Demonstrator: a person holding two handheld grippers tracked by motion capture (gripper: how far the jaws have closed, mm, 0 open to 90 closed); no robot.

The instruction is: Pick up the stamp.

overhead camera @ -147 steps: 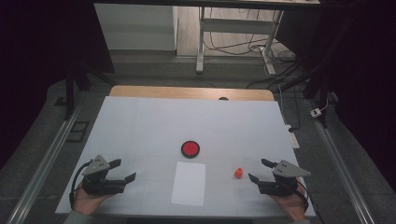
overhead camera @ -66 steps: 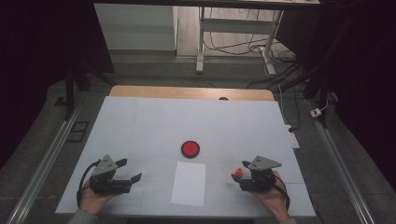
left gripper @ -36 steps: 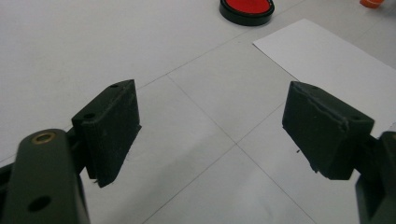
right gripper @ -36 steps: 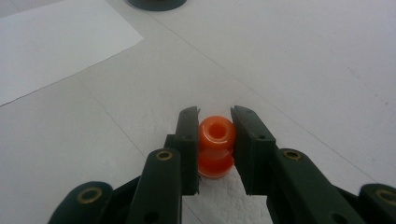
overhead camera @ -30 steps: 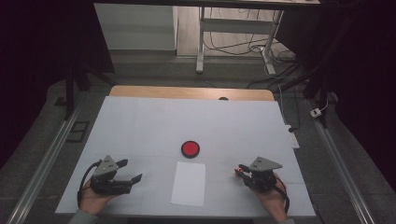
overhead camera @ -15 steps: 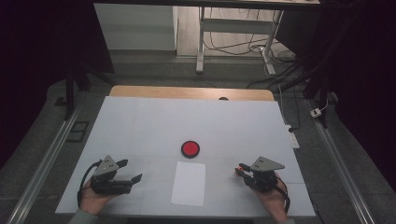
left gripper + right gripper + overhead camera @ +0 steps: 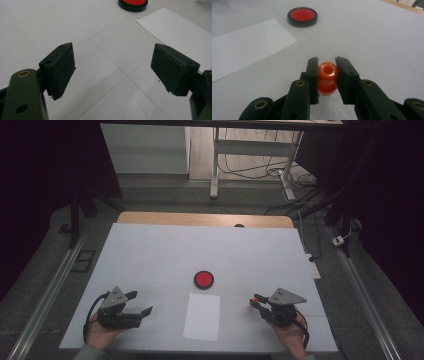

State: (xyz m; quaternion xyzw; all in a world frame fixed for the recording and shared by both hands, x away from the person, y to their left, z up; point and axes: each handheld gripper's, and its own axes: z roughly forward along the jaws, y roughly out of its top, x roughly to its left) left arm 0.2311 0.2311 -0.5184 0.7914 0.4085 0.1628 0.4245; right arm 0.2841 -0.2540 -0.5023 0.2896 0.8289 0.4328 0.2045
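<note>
My right gripper [image 7: 327, 72] is shut on a small orange-red spool-shaped piece [image 7: 327, 78], held upright between the pads low over the white table. In the high view that gripper [image 7: 256, 301] sits at the front right, with the red piece [image 7: 255, 298] at its tips. A red disc with a black rim [image 7: 203, 279] [image 7: 302, 15] lies ahead at the table's middle. A white sheet of paper [image 7: 202, 316] [image 7: 244, 42] lies between the hands. My left gripper [image 7: 140, 302] [image 7: 113, 68] rests at the front left, open, with nothing between its pads.
The white table cover [image 7: 165, 255] ends in a wooden strip [image 7: 200, 219] at the far edge. Metal rails [image 7: 45, 305] run along both sides. From the left gripper view, the red disc [image 7: 132, 2] and the paper [image 7: 180, 32] lie ahead to the right.
At first the red piece lay on the table to the left of the open right gripper. That gripper moved left and shut on it. Over the last second both hands hold still.
</note>
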